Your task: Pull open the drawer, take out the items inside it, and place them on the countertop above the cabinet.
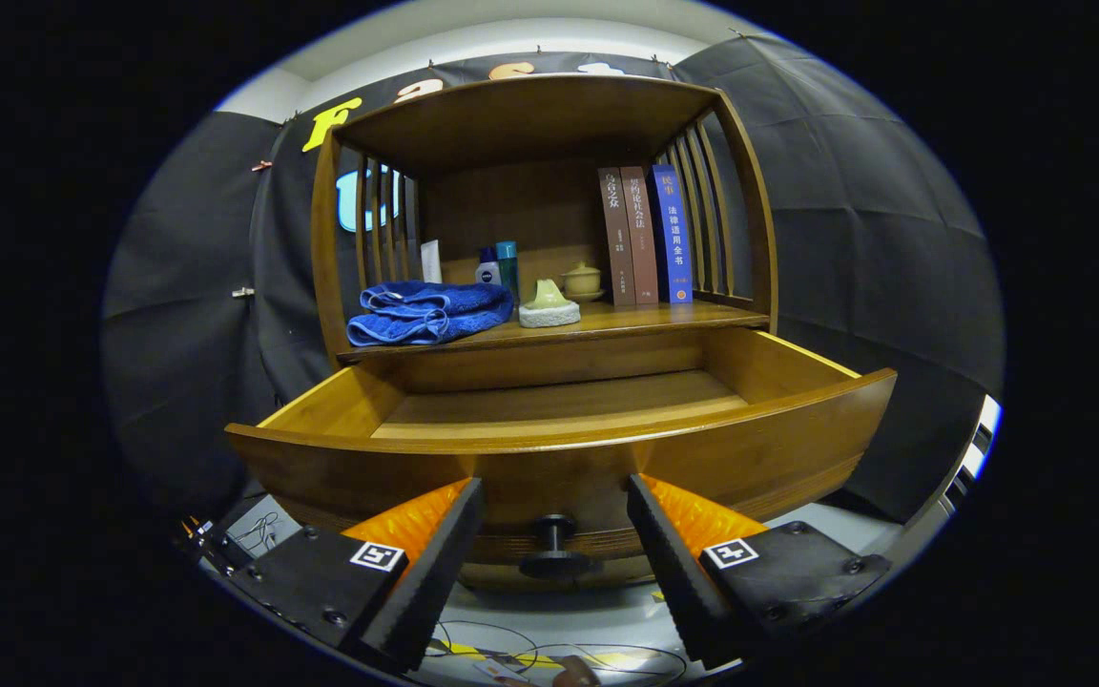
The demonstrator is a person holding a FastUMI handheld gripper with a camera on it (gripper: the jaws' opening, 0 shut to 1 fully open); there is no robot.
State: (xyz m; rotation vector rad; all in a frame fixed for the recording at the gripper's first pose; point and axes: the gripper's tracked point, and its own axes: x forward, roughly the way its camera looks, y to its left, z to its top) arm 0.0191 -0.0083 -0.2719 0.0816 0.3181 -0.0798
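One wooden cabinet (549,124) stands against black cloth walls, its single drawer (559,448) pulled out toward the tool (554,506); the visible part of the drawer's floor is bare, pale wood, and what lies behind the tall curved front cannot be seen. The tool's two fingers (435,553) stand apart, one on each side of the drawer's one round dark knob (554,544), touching neither it nor the front panel as far as can be told. On the counter (626,320) above the drawer sit one folded blue towel (425,313) of soft terry, two small bottles (499,265) side by side behind it, one white tube (431,260) leaning at the back, one pale green ridged object on a white round base (549,305), one cream lidded cup on a saucer (583,281), and three upright books (643,235), two brown and one blue, pressed together at the right. Slatted side rails (702,210) of the same glossy brown wood frame the counter beneath a flat top board. Below the drawer, a light grey floor (559,620) carries loose thin cables (549,654).
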